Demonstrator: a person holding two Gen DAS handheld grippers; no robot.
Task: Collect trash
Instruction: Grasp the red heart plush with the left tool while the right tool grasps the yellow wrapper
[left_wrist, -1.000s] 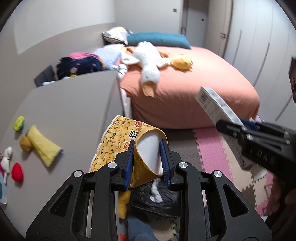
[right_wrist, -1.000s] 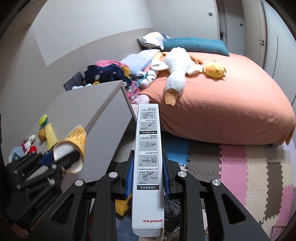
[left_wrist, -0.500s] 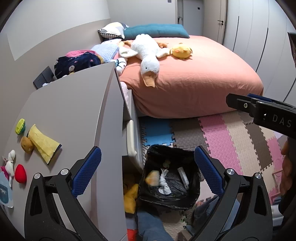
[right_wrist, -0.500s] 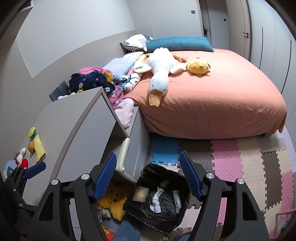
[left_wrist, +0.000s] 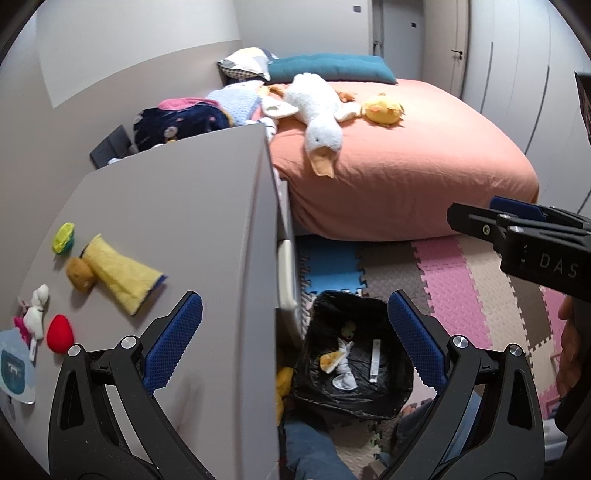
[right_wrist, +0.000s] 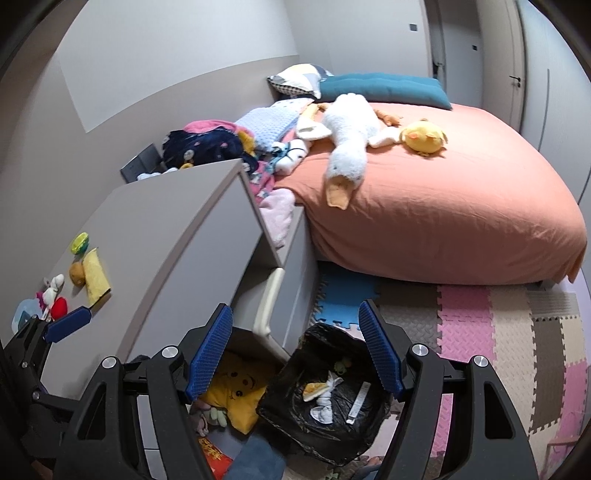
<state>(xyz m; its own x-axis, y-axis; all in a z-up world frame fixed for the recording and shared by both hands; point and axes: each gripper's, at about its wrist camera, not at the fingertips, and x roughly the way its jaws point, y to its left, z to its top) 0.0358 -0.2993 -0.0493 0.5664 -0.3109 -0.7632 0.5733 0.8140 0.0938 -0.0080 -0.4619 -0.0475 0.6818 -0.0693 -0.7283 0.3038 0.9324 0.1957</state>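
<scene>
A black-lined trash bin stands on the floor beside the grey dresser; it also shows in the right wrist view. Inside lie the yellow paper cup, crumpled white tissue and the long white box. My left gripper is wide open and empty, high above the bin and the dresser edge. My right gripper is open and empty above the bin; it also shows in the left wrist view at the right.
On the dresser top lie a yellow cloth, a brown ball, a green toy, a red toy and a white figure. A bed with plush toys stands behind. Foam mats cover the floor. A yellow plush lies by the bin.
One second ago my left gripper held the yellow cup and my right held the white box. Both opened, and the items now lie in the bin. Both grippers have risen slightly.
</scene>
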